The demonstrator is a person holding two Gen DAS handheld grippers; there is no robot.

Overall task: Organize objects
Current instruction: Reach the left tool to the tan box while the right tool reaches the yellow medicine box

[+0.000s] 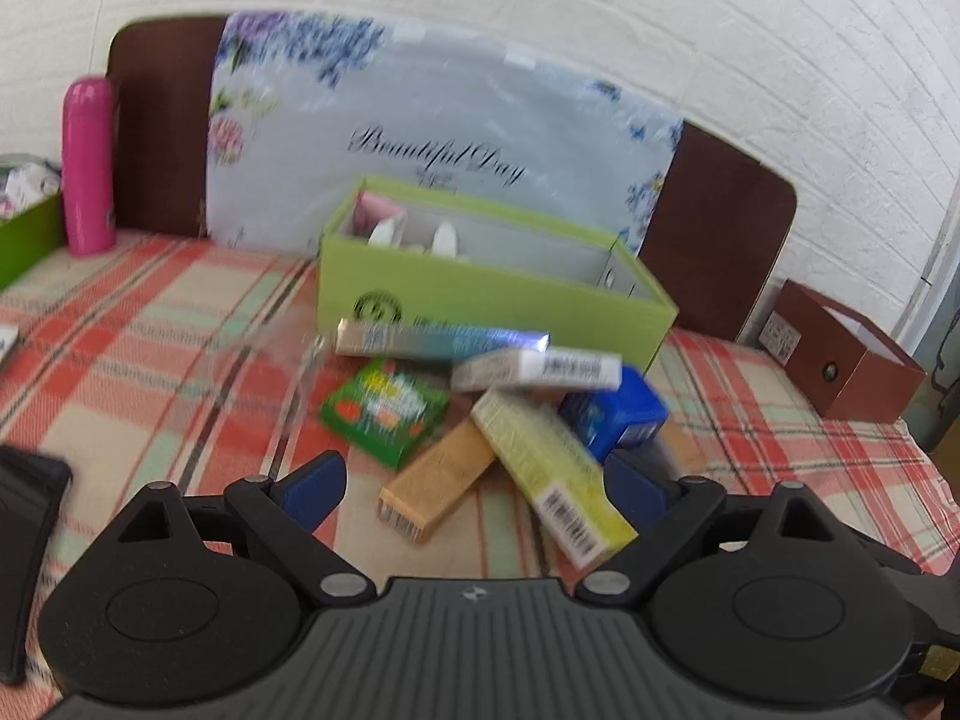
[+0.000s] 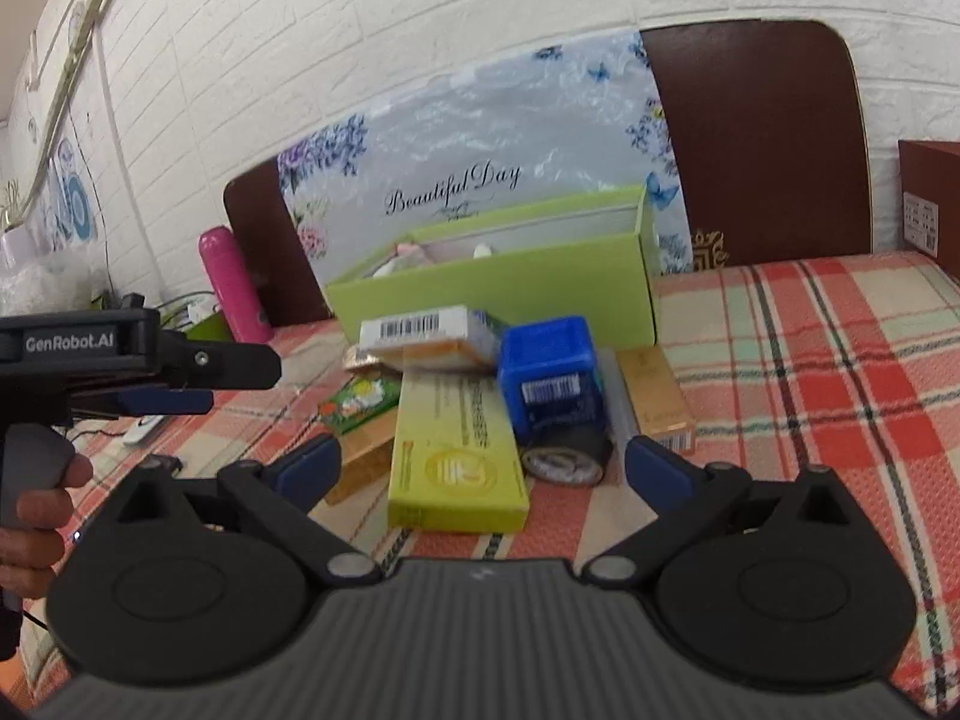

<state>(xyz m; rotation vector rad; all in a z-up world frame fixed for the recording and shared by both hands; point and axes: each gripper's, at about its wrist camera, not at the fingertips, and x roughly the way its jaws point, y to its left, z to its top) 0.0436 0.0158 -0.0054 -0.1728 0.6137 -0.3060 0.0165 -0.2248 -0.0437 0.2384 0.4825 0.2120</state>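
Yellow-green long box (image 2: 457, 462) lay nearest in the pile, before the green box (image 2: 498, 294); both grippers' jaws were spread, empty.

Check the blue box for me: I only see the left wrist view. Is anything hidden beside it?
Observer: Yes. A black tape roll lies against the blue box, on the side facing the right tongs.
Operator: Anything else past it?
Observer: A gold box lies flat next to the blue box, in front of the green box.
Operator: Are the right tongs holding anything?
Observer: No. They are open and empty, pointing at the yellow box.
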